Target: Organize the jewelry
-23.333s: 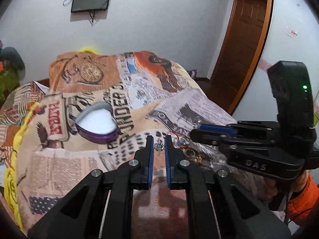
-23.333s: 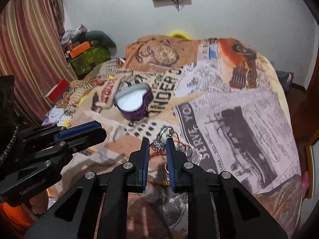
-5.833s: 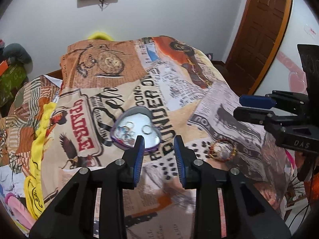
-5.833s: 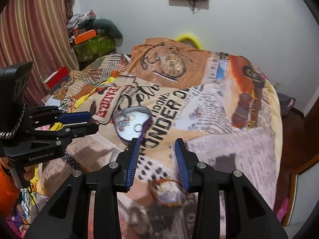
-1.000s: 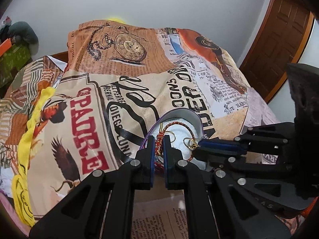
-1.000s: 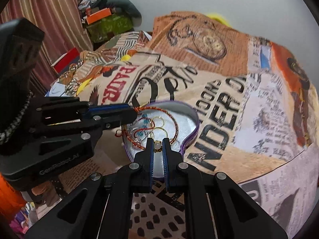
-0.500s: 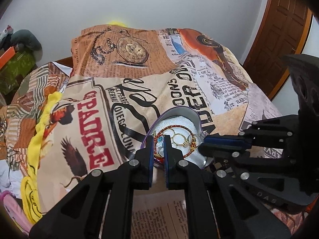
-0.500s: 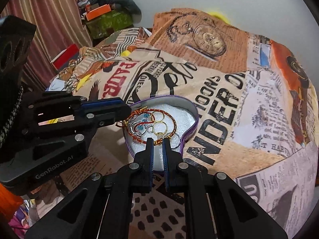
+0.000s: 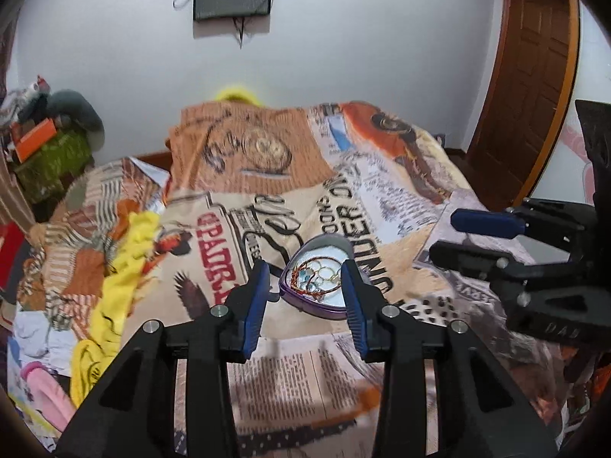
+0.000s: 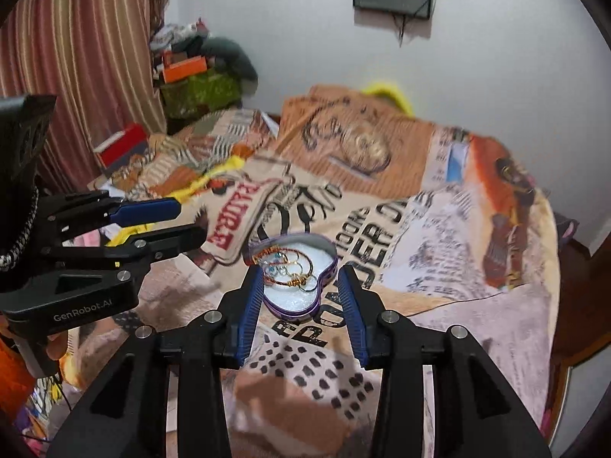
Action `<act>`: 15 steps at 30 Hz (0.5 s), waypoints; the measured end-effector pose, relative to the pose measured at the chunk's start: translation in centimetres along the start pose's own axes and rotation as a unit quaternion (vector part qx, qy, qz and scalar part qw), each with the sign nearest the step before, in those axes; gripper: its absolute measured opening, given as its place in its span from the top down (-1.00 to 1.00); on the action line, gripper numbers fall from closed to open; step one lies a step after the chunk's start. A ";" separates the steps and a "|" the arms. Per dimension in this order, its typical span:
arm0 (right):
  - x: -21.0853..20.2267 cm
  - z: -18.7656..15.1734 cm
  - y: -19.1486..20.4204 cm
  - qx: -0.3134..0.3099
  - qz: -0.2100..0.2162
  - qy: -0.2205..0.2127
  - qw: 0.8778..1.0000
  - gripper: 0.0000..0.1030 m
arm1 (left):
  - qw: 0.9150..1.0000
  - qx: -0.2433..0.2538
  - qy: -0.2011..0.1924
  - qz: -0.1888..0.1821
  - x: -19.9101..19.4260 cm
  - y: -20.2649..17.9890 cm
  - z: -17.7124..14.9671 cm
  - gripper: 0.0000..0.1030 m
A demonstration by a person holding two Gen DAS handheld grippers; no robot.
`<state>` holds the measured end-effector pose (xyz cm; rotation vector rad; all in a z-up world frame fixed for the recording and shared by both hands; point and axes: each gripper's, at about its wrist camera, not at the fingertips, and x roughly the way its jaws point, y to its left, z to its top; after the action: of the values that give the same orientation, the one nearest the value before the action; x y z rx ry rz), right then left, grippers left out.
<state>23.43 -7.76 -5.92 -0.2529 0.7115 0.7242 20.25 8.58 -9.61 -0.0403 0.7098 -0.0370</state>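
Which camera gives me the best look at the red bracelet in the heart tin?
The right wrist view: the red bracelet shows as a clear loop on the white lining of the heart tin. In the left wrist view it is smaller and tangled among rings.

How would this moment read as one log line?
left claw: open, empty | right claw: open, empty | bracelet: in heart tin

A home bedroom: a bed [image 9: 382, 206] under printed bedspread, striped curtains [image 10: 76, 57], wooden door [image 9: 534, 76].
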 end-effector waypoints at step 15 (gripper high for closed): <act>-17.9 -0.3 4.5 0.004 -0.054 -0.246 0.968 0.29 | 0.972 0.019 -0.233 0.021 -19.0 -5.4 0.1 0.17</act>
<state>10.76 -13.88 5.96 -0.0959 0.2257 0.6445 5.81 4.05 3.05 0.0034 0.2402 0.0008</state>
